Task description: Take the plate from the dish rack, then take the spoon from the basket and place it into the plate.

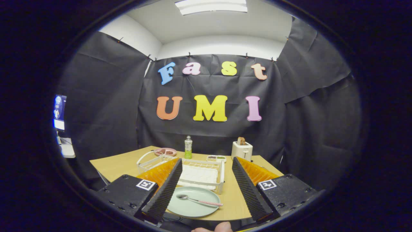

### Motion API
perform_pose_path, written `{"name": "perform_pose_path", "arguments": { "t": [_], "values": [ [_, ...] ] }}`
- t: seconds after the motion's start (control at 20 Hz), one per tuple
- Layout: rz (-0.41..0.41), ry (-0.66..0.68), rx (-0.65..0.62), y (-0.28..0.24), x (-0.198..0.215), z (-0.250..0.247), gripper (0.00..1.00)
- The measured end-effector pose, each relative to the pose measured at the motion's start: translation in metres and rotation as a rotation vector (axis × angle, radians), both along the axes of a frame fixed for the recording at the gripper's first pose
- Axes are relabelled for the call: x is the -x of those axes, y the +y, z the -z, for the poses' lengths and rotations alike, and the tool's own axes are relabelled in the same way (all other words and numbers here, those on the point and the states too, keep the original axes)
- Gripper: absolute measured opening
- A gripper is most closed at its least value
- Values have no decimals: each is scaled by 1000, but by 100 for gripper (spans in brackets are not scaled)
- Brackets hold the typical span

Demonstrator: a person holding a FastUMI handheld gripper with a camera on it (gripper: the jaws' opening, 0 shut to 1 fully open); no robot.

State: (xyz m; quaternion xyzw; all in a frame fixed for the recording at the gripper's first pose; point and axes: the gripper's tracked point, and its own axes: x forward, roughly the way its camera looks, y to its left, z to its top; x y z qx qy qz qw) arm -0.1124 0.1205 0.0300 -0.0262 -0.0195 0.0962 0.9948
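gripper (pixel 206 180): fingers spread apart, nothing held | spoon (pixel 199 201): laid in plate (pixel 192 201) between the fingers; released there as the goal, it is judged | dish rack (pixel 201 174): just beyond, emptied | task judged complete

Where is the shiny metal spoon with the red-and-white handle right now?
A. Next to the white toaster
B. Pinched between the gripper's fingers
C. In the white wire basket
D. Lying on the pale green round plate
D: the shiny metal spoon with the red-and-white handle lies across the pale green round plate, between the open gripper fingers, touching neither.
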Motion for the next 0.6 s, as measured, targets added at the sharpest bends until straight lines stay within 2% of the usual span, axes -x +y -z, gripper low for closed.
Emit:
{"name": "perform_pose_path", "arguments": {
  "t": [0.35,0.5,0.6],
  "values": [
    [29,-49,13,2,12,-10,100],
    [80,-29,3,-4,1,-5,100],
    [86,-3,-17,-5,-6,1,100]
  ]
}}
